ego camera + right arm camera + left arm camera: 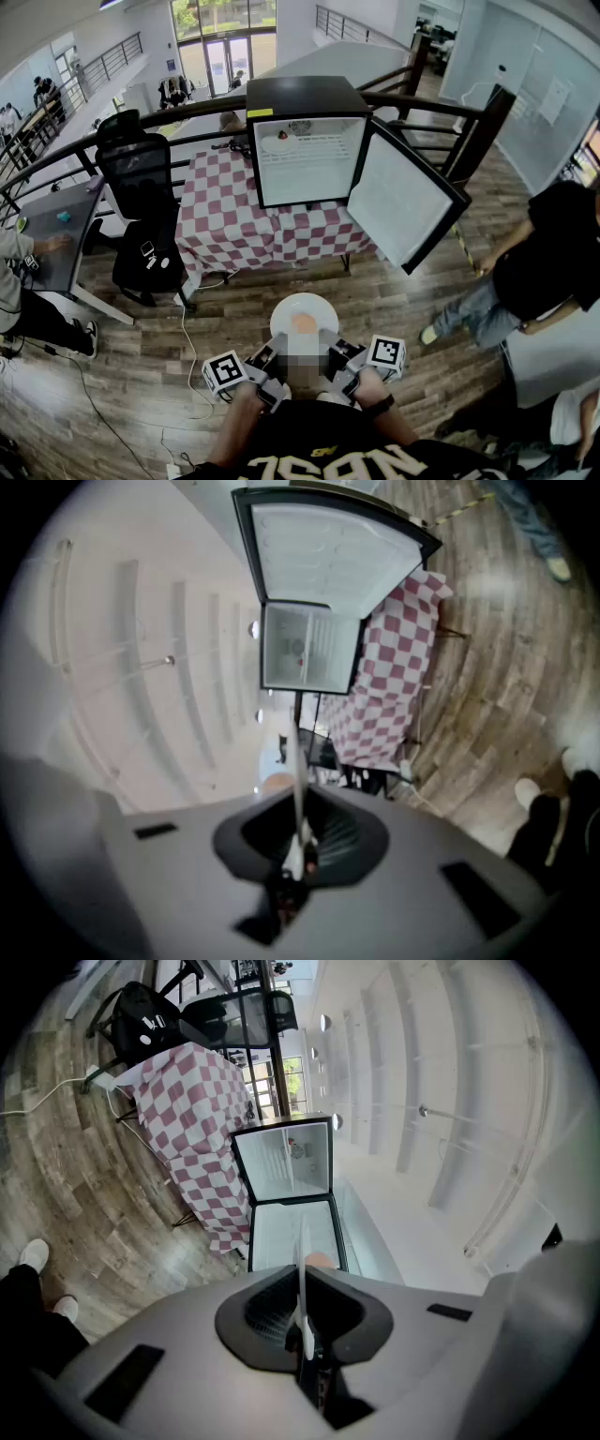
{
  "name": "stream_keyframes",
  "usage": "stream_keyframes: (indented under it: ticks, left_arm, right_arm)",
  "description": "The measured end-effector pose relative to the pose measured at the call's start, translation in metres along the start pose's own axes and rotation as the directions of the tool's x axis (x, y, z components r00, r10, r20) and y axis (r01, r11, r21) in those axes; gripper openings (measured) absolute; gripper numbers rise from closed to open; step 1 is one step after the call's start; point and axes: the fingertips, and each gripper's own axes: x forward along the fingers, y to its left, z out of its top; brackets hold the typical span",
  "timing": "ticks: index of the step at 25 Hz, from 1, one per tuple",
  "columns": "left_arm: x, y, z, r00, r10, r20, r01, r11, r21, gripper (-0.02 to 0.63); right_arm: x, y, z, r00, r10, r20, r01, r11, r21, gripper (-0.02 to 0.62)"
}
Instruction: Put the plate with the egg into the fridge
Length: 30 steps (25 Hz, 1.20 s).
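A white plate (pixel 302 313) with a brownish egg (pixel 304 323) on it hangs over the wooden floor, level, just in front of me. My left gripper (pixel 268 361) is shut on its near-left rim and my right gripper (pixel 341 360) on its near-right rim. In the left gripper view the plate (pixel 302 1269) shows edge-on between the jaws of the left gripper (pixel 305 1330), with the egg (pixel 320 1261) beyond. The right gripper view shows the same plate (pixel 297 761) clamped in the right gripper (pixel 300 846). The small black fridge (pixel 305 141) stands ahead, its door (pixel 403 202) swung open to the right.
The fridge sits on a table under a red-and-white checkered cloth (pixel 244 230). A black office chair (pixel 136 169) and a backpack (pixel 145 262) stand left of it. One person (pixel 539 267) stands at the right, another sits at a desk (pixel 56 234) on the left. A cable (pixel 192 366) lies on the floor.
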Motion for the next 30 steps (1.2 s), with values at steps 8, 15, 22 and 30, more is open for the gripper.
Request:
stream_keyframes:
  ticks: [8, 15, 22, 30]
  left_arm:
    - [-0.023, 0.011, 0.023, 1.000, 0.006, -0.014, -0.006, 1.000, -0.023, 0.040]
    - [-0.032, 0.013, 0.032, 0.998, -0.023, -0.052, 0.023, 1.000, 0.010, 0.040]
    - [-0.029, 0.019, 0.031, 0.995, -0.043, -0.086, 0.037, 0.996, -0.075, 0.040]
    - [0.010, 0.017, 0.054, 0.998, -0.023, -0.056, 0.020, 0.998, -0.062, 0.040]
  right_arm:
    - [0.026, -0.003, -0.023, 1.000, -0.023, 0.007, 0.023, 0.999, 0.025, 0.035]
    - [0.036, -0.010, -0.033, 0.997, -0.039, 0.064, 0.036, 0.998, 0.044, 0.035]
    - [0.035, -0.011, -0.031, 0.994, 0.037, 0.104, -0.042, 0.998, 0.053, 0.037]
    - [0.058, -0.009, 0.013, 0.993, 0.070, 0.096, -0.076, 0.995, 0.057, 0.037]
